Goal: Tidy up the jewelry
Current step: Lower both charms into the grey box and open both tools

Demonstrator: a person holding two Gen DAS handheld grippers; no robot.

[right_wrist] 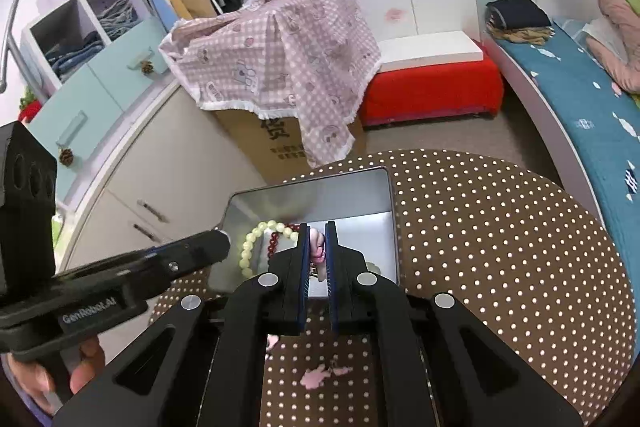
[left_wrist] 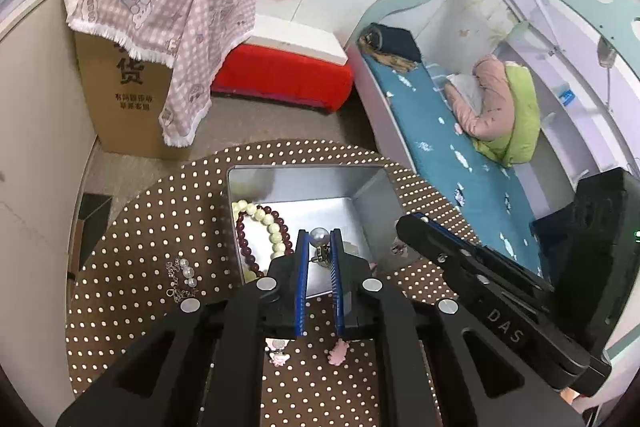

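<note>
- The metal tin [left_wrist: 372, 195] sits open near the far edge of the round, dotted tabletop [left_wrist: 160, 211], which makes it the likely collecting place for the jewelry. A cream bead bracelet [left_wrist: 264, 223] and a dark red bead bracelet [left_wrist: 244, 243] already lie against its left wall.
- The left hand-held gripper [left_wrist: 319, 247] is clenched on a pearl earring [left_wrist: 320, 235]. The pearl sits right at the fingertips with the metal clip hanging below, over the tin's floor. Judging by this, the earring is held high so it can drop straight in.
- The right hand-held gripper [right_wrist: 319, 251] is closed on a small pink piece [right_wrist: 318, 253], also above the tin's near side. What kind of ornament it is cannot be told.
- Both tools point forward and down across the near edge of the tabletop, converging on the tin. The right one comes in from the right side in the left view, and the left one from the left in the right view.
- Still outside the tin: a pearl-and-chain piece [left_wrist: 182, 279] to the tin's left, and pink charms [left_wrist: 338, 347] on the tabletop near the front edge, beneath the grippers.
- The task looks partly done, with several pieces left to gather.
</note>
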